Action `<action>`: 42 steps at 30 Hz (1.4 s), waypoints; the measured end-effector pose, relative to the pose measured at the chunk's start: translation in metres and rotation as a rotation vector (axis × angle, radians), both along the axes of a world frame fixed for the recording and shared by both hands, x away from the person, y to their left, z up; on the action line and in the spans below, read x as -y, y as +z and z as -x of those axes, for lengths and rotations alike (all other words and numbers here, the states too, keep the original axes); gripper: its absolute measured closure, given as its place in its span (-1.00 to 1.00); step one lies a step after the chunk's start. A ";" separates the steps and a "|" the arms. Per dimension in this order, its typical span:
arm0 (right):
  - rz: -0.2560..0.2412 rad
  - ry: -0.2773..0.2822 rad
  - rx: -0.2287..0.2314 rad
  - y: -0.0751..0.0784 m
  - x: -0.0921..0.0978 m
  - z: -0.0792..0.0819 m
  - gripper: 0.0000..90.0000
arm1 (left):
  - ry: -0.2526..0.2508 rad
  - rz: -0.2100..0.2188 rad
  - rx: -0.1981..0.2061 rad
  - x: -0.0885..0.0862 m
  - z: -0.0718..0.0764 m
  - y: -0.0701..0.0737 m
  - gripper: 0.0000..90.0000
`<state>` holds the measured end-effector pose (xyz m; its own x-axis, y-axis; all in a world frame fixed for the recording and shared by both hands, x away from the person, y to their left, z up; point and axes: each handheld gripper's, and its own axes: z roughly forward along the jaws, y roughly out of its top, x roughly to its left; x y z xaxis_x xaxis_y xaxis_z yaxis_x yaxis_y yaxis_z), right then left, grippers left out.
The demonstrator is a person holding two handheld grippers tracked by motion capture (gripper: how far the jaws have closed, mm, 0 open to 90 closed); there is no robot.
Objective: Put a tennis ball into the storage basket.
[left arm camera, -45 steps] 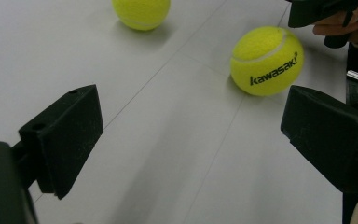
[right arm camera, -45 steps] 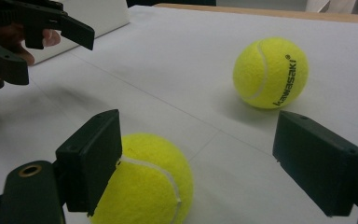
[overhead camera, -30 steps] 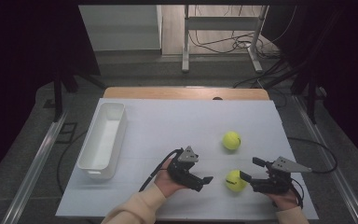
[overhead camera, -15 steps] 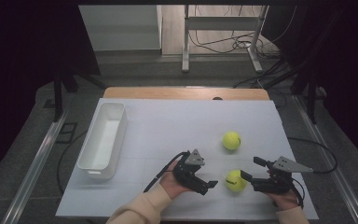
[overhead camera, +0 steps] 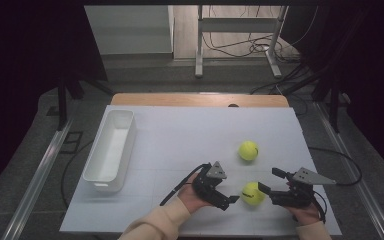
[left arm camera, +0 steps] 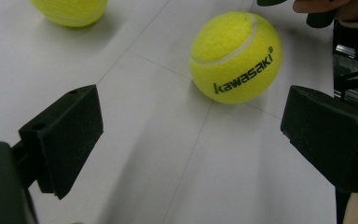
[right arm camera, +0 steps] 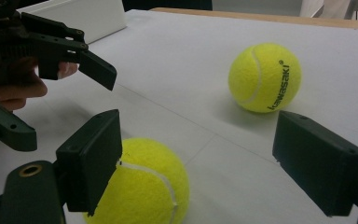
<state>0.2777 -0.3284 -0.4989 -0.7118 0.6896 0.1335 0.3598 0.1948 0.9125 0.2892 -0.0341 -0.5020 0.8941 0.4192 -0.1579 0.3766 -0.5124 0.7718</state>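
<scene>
A person sits at a white table with a two-jaw gripper in each hand; the forearms enter from the bottom of the high view, the left one in a cream sleeve. Two yellow tennis balls lie on the right half of the table; the near ball sits between the two grippers, and the far ball lies beyond it, apart from it and closer to the table's middle. The left gripper points rightward at the near ball, its jaws spread wide with nothing between them; in the left gripper view the near ball, printed "kawasaki", lies just ahead of the jaws' gap and is not touched by either jaw, while the far ball shows at the top edge. The right gripper points leftward, its jaws also spread wide; in the right gripper view the near ball sits low at the left jaw, right against its pad or nearly so, though contact cannot be told for sure; the far ball lies ahead in the open gap, well short of being gripped, and the left gripper shows at the upper left. A long white bin stands at the table's left side, well apart from both balls and both grippers.
</scene>
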 end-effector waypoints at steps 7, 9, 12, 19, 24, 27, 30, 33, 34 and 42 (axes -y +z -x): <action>0.001 -0.003 -0.001 0.000 0.000 0.000 -0.64 | -0.016 -0.012 -0.006 0.008 -0.002 -0.004 -0.86; 0.003 -0.004 0.000 0.000 0.000 0.000 -0.64 | -0.018 -0.013 -0.009 0.011 -0.003 -0.005 -0.86; 0.003 -0.003 -0.002 0.000 0.000 0.000 -0.64 | -0.022 -0.015 -0.015 0.014 -0.004 -0.005 -0.86; 0.002 -0.004 -0.001 0.000 0.001 0.000 -0.64 | -0.034 -0.011 -0.014 0.023 -0.004 -0.004 -0.86; 0.001 -0.004 0.001 0.001 0.001 0.000 -0.64 | -0.047 -0.017 -0.015 0.029 -0.005 -0.004 -0.86; 0.001 -0.001 0.001 0.001 0.001 0.000 -0.64 | -0.050 -0.017 -0.020 0.033 -0.005 -0.005 -0.86; -0.001 -0.002 0.003 0.001 0.002 0.000 -0.64 | -0.056 -0.022 -0.021 0.036 -0.005 -0.006 -0.86; -0.003 -0.004 0.004 0.001 0.002 0.000 -0.64 | -0.060 -0.022 -0.021 0.038 -0.005 -0.006 -0.86; -0.003 -0.004 0.004 0.001 0.002 0.000 -0.64 | -0.063 -0.027 -0.021 0.040 -0.005 -0.007 -0.86; 0.001 -0.003 0.003 0.001 0.001 0.000 -0.64 | -0.079 -0.043 -0.028 0.048 -0.007 -0.011 -0.86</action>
<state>0.2775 -0.3298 -0.4980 -0.7100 0.6920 0.1308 0.3581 0.1948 0.9131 0.2963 -0.0821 -0.5128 0.9201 0.3546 -0.1664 0.3546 -0.5735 0.7385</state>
